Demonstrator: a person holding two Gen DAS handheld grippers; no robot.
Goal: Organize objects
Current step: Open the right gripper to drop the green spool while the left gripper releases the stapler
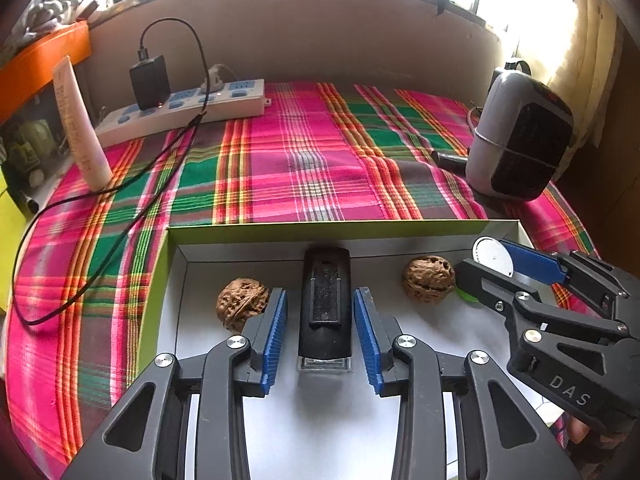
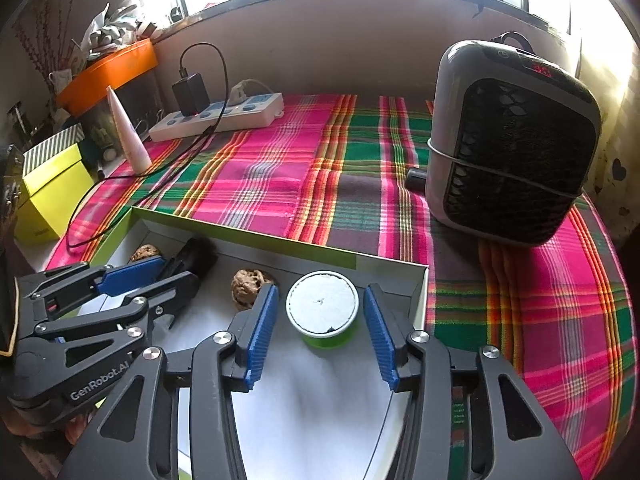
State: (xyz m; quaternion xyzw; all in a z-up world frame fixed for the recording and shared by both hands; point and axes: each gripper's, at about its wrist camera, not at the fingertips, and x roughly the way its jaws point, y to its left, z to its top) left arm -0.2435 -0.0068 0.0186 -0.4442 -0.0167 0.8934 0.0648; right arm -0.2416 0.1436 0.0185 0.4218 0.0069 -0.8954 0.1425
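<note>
Box (image 1: pixel 176 280) on the plaid counter (image 1: pixel 320 160) holds everything: left claw (image 1: pixel 320 320) gapes around a black stamp (image 1: pixel 325 312), untouched; right claw (image 2: pixel 320 320) gapes around a green cup (image 2: pixel 322 308). Walnuts (image 1: pixel 242 302) sit at 10 o'clock of each.

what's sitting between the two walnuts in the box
In the left wrist view, a black stamp lies between the walnuts, framed by the open left gripper.
</note>
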